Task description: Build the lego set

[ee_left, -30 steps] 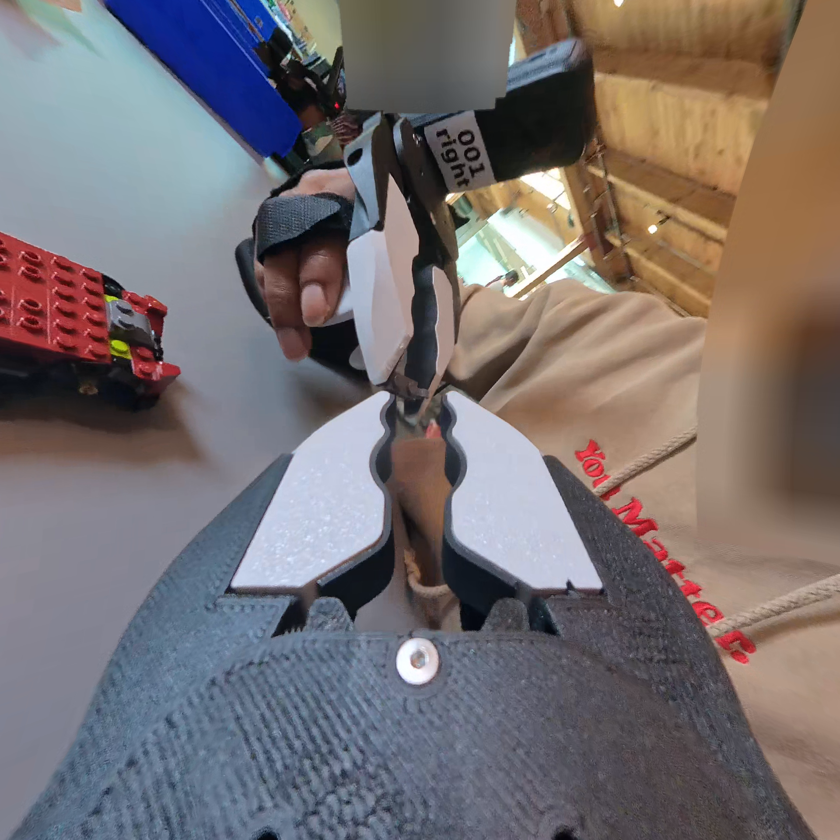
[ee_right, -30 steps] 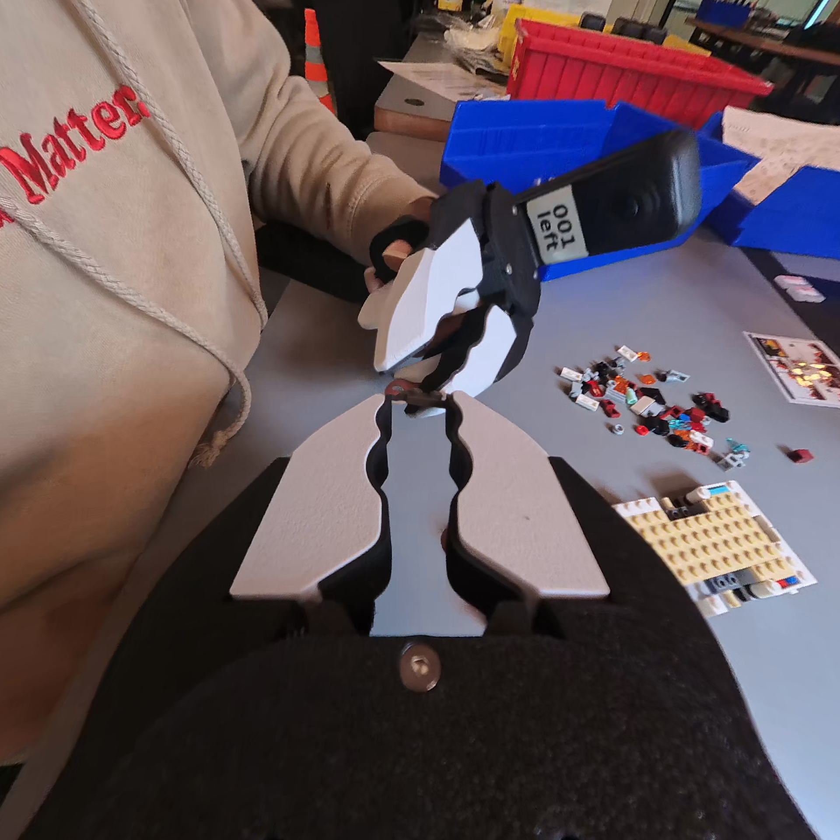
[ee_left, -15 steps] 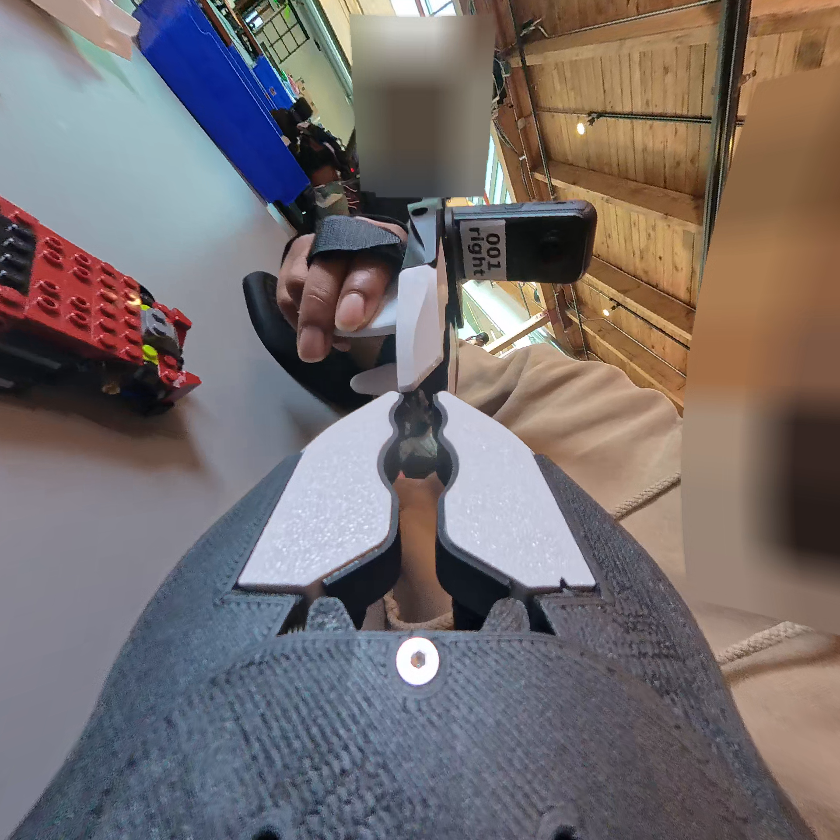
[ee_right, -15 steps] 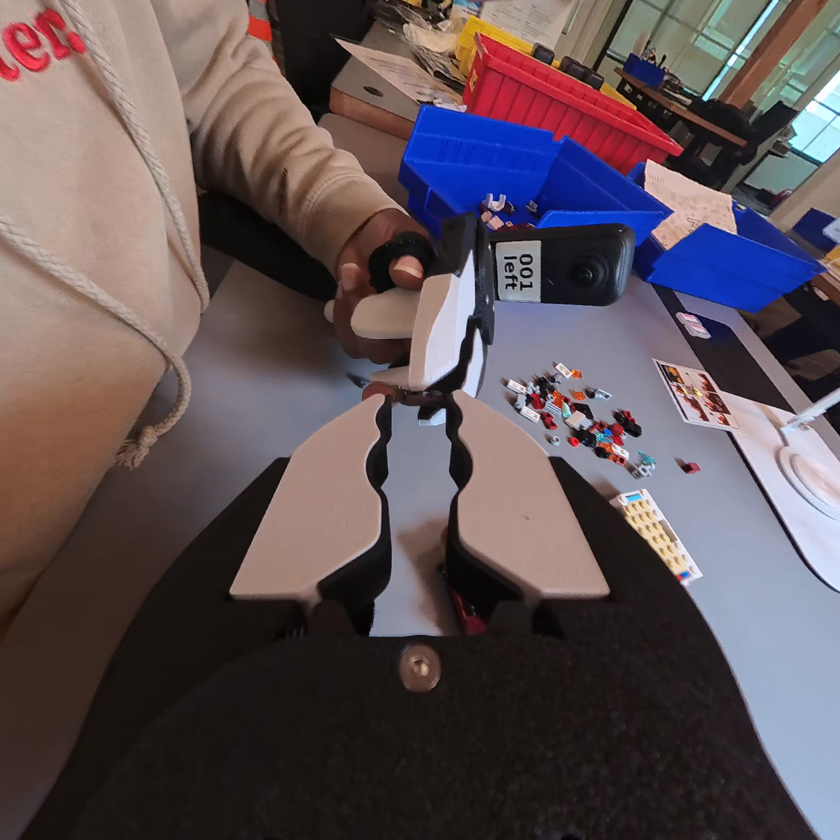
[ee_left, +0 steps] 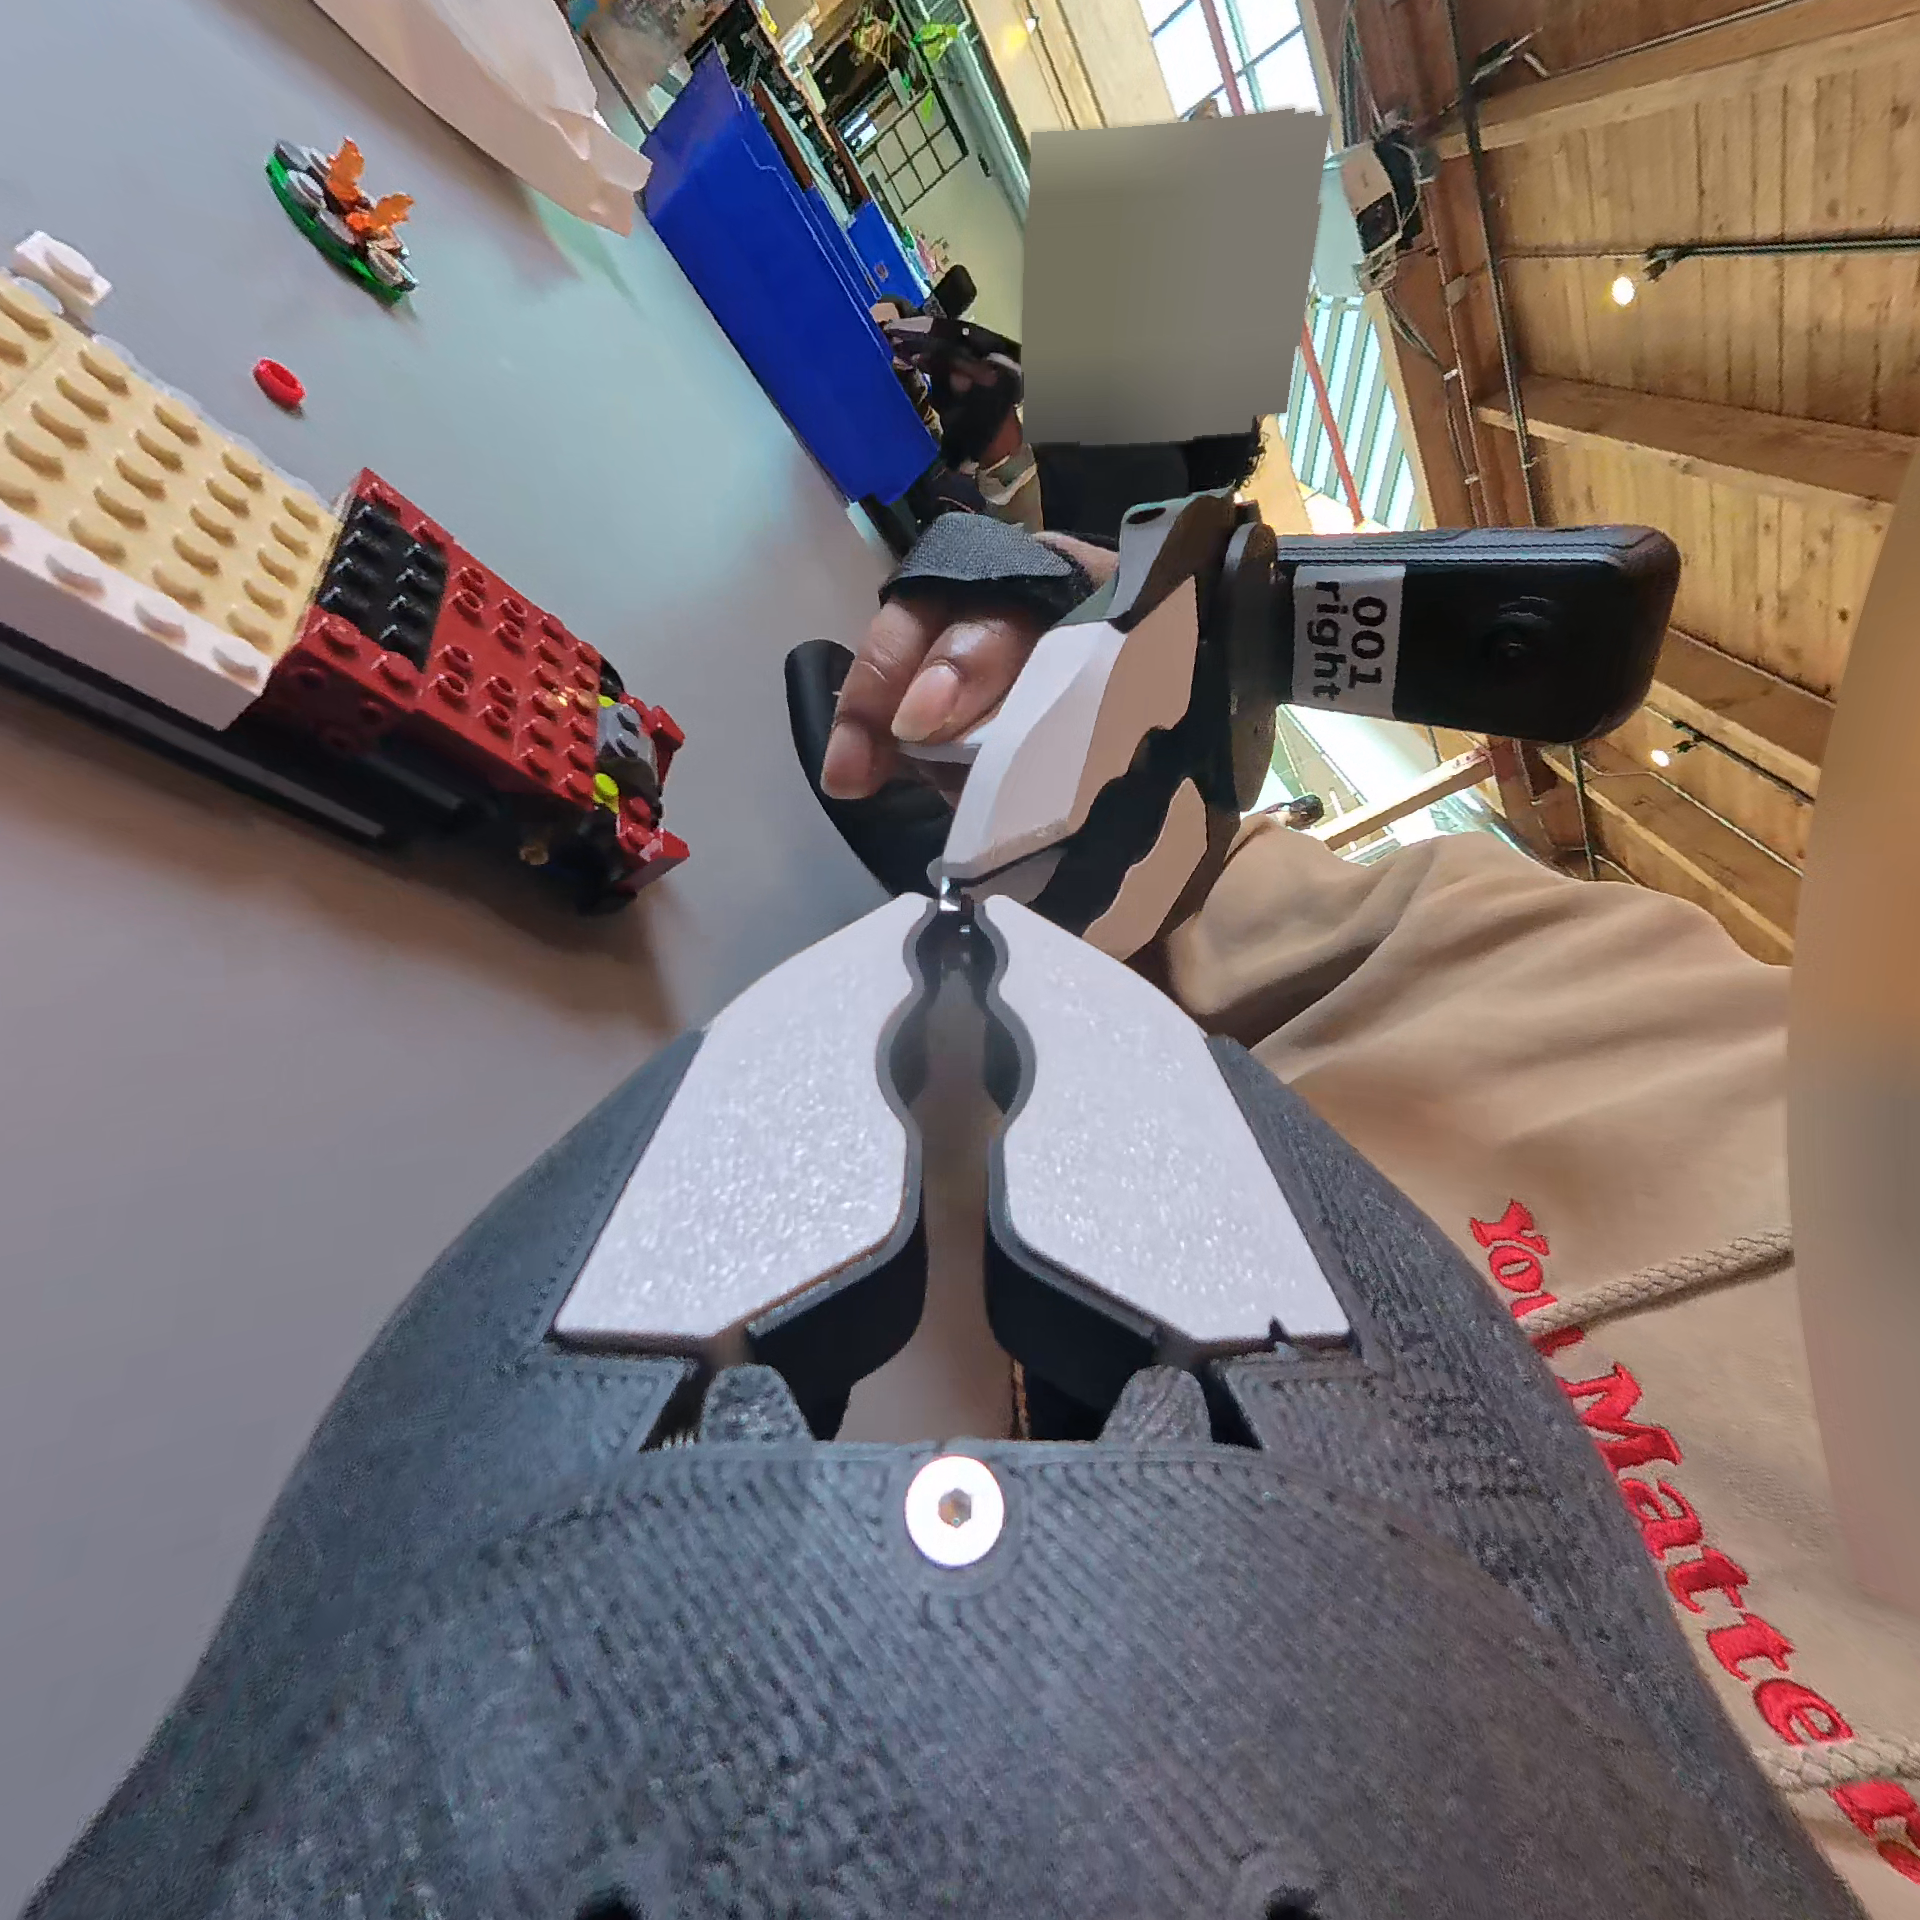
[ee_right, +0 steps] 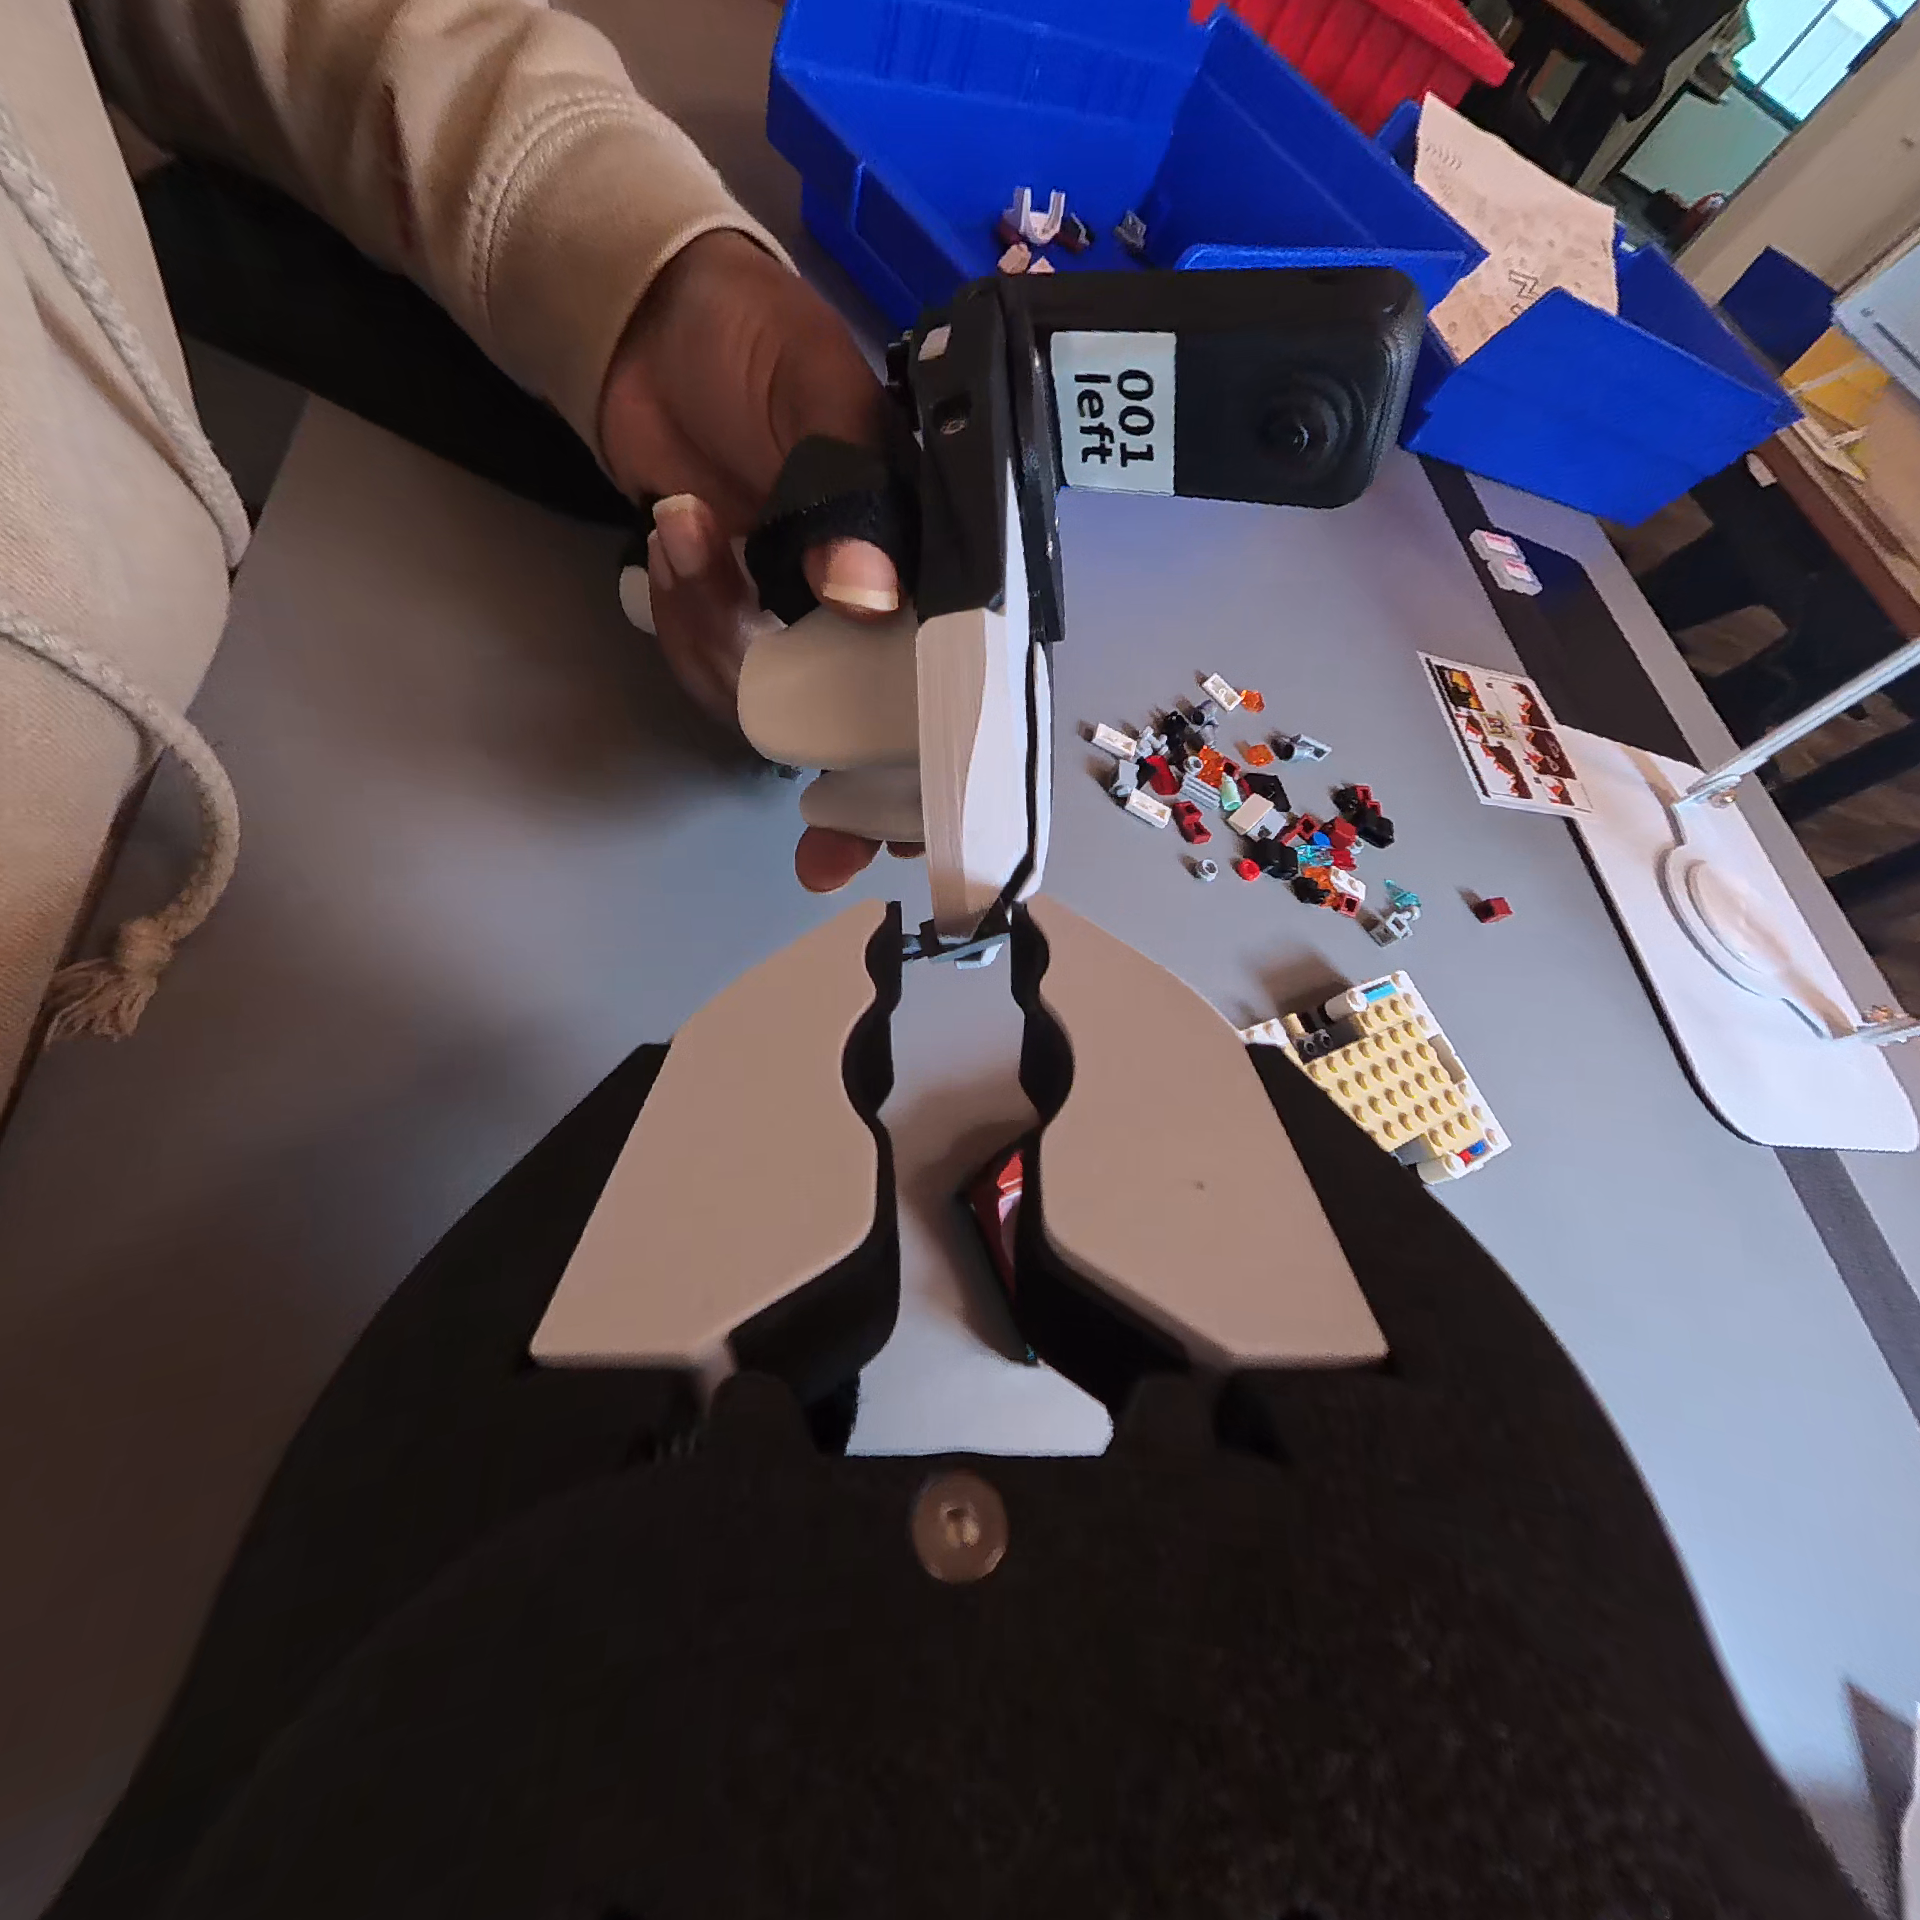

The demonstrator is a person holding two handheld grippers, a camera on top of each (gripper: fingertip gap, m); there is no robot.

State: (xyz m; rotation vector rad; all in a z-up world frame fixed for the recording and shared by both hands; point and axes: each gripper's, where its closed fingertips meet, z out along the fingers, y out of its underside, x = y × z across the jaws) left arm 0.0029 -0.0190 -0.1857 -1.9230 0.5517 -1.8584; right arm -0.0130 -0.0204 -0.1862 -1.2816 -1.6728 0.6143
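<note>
We've got both grippers meeting tip to tip above the grey table (ee_right: pixel 520 831), w/ one small grey toy-brick piece (ee_right: pixel 958 943) between them. The right gripper (ee_right: pixel 954 940) spans that piece lengthwise, one fingertip at each end; the left gripper (ee_right: pixel 1003 899) comes down from above, nearly closed, fingers (ee_right: pixel 971 790) pinching the piece's top edge. In the left wrist view the left gripper (ee_left: pixel 958 914) shows only a thin slit at its tips w/ a dark sliver of the piece in it, and the right gripper (ee_left: pixel 971 883) touches the same spot. So the piece hangs in the air, well clear of the table. Handling, as we judge it: very light, stiff hard plastic, smooth-sided so prob. slippery on the pads; thin, so it could twist or pop out if squeezed off-centre. Best hold is across flat parallel faces, near the middle, not on corners. Around: a pile of loose small bricks (ee_right: pixel 1268 800), a tan studded plate build (ee_right: pixel 1392 1081), a red brick build (ee_left: pixel 488 686), blue bins (ee_right: pixel 1039 114), a printed instruction sheet (ee_right: pixel 1501 743).
</note>
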